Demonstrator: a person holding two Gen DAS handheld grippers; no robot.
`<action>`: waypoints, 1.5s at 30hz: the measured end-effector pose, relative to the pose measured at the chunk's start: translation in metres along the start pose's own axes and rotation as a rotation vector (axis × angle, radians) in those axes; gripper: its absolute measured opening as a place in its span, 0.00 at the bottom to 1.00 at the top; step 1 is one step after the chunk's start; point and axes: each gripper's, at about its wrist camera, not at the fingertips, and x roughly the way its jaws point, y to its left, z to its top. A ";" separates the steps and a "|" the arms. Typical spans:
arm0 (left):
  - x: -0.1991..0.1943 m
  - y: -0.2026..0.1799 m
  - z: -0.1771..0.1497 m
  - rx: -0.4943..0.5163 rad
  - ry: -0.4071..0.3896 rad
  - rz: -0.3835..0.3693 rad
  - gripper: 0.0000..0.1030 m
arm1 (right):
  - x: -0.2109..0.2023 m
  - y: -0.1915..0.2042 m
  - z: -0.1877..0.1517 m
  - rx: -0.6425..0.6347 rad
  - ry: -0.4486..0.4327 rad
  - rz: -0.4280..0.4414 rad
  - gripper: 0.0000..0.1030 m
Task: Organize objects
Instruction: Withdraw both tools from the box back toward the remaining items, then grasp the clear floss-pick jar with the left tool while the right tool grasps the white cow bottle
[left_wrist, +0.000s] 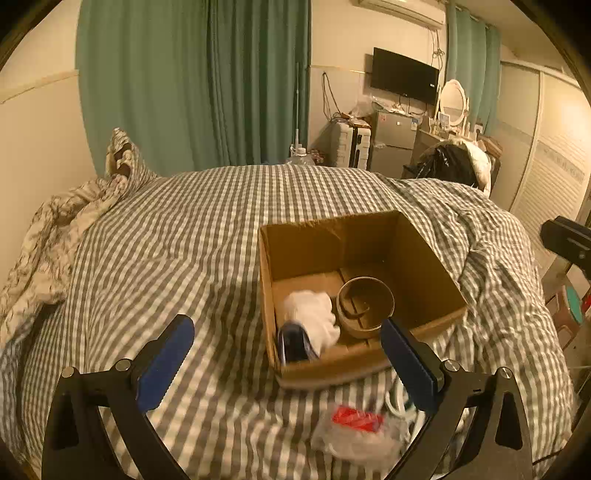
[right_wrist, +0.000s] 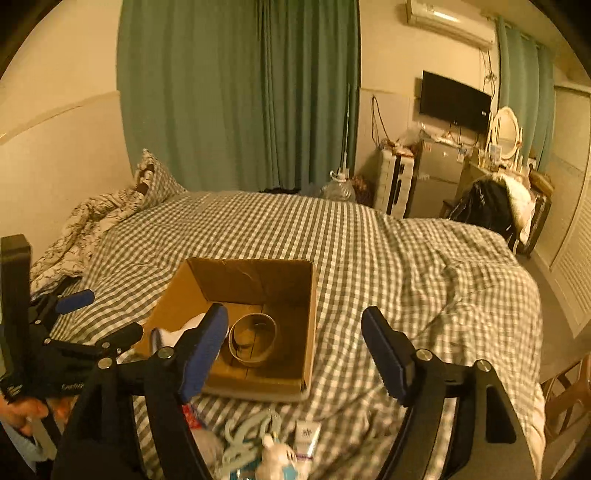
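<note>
Cardboard box (left_wrist: 424, 254) unlabelled; left gripper (left_wrist: 288, 354) and right gripper (right_wrist: 295, 347) both spread wide, empty; tube (right_wrist: 307, 439) print unreadable.

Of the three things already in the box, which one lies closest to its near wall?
The dark blue object, pressed into the near left corner of the cardboard box. The white cloth and cardboard ring sit further in.

dark object in box (left_wrist: 295, 343): blurred, partly under the white cloth (left_wrist: 314, 317)
clear packet (left_wrist: 358, 432): blurred at bed's near edge
toy figure (right_wrist: 277, 458): cut by the bottom edge
</note>
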 end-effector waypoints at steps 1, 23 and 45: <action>-0.004 0.000 -0.005 -0.004 -0.002 -0.010 1.00 | -0.008 0.000 -0.002 -0.004 -0.005 0.000 0.79; 0.041 -0.052 -0.128 0.163 0.170 -0.118 1.00 | 0.053 0.017 -0.163 -0.031 0.253 -0.038 0.90; 0.108 -0.060 -0.121 0.157 0.276 -0.311 0.94 | 0.100 0.011 -0.176 -0.004 0.435 -0.053 0.59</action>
